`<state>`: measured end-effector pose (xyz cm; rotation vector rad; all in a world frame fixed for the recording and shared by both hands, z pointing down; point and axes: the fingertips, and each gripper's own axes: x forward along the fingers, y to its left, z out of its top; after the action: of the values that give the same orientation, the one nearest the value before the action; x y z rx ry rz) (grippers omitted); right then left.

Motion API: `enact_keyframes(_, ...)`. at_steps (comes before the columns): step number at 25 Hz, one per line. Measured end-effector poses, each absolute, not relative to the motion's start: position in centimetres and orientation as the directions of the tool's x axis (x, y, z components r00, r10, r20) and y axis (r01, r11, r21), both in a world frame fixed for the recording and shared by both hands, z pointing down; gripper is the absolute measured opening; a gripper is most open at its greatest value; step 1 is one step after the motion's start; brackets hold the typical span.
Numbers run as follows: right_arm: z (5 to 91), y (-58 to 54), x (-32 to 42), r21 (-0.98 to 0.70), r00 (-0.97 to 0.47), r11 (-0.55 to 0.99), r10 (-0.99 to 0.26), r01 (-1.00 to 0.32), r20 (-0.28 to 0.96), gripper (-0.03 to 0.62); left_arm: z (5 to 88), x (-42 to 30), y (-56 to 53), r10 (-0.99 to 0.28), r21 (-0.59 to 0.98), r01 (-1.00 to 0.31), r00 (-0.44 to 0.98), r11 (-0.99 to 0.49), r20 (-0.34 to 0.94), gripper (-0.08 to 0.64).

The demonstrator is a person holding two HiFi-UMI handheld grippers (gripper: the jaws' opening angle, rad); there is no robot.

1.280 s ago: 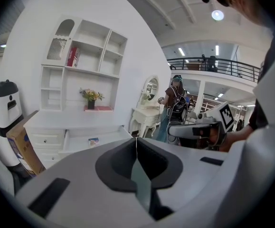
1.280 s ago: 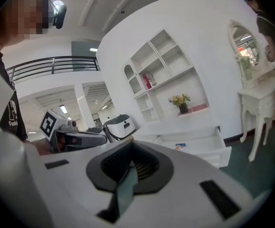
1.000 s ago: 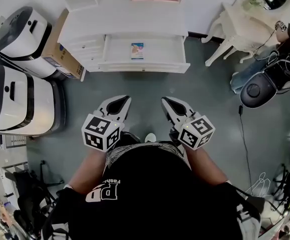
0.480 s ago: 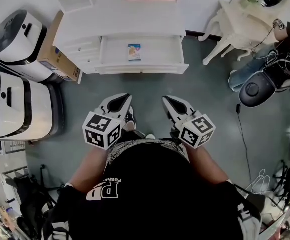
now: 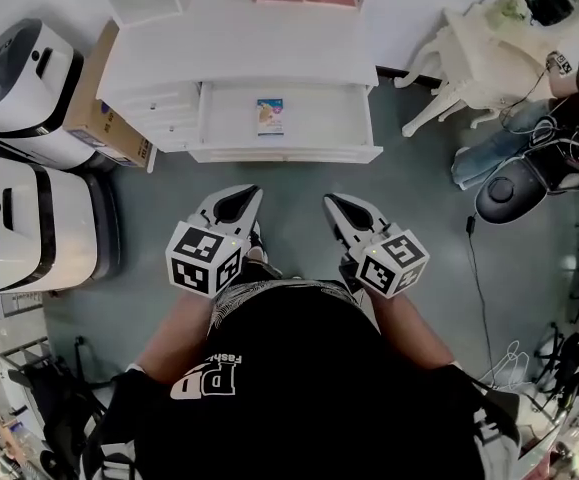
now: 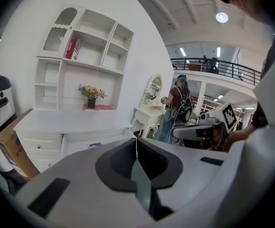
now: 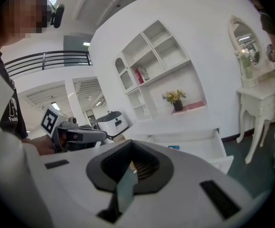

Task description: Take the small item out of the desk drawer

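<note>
The small item (image 5: 270,115), a flat colourful packet, lies in the open drawer (image 5: 289,148) of the white desk (image 5: 239,53). It also shows in the left gripper view as the packet (image 6: 95,145) and in the right gripper view as the packet (image 7: 174,147). My left gripper (image 5: 243,199) and right gripper (image 5: 334,206) are held side by side over the grey floor, well short of the drawer. Both are shut with nothing between the jaws. Each gripper shows in the other's view: the right gripper (image 6: 199,129) and the left gripper (image 7: 75,134).
Two white-and-black machines (image 5: 24,73) (image 5: 29,218) and a cardboard box (image 5: 109,108) stand left of the desk. A white dressing table (image 5: 474,53), a black bag (image 5: 514,193) and a person in jeans (image 5: 489,148) are at the right. A cable (image 5: 479,278) runs across the floor.
The desk and open drawer have slid slightly lower and nearer in the head view. Both grippers keep the same pose, shut and empty.
</note>
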<state>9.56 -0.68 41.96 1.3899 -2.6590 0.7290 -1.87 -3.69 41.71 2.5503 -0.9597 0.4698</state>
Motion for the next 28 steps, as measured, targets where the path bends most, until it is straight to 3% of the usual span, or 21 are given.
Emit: enact_keyframes(28, 43.0, -21.7, 5.3, -0.322, -0.467, 0.36, -0.8, -0.876, 0.376, 0.009, 43.8, -5.8, -27.3, -0.421, 0.265, -0.575, 0.781, -0.774, 0.462, 0.015)
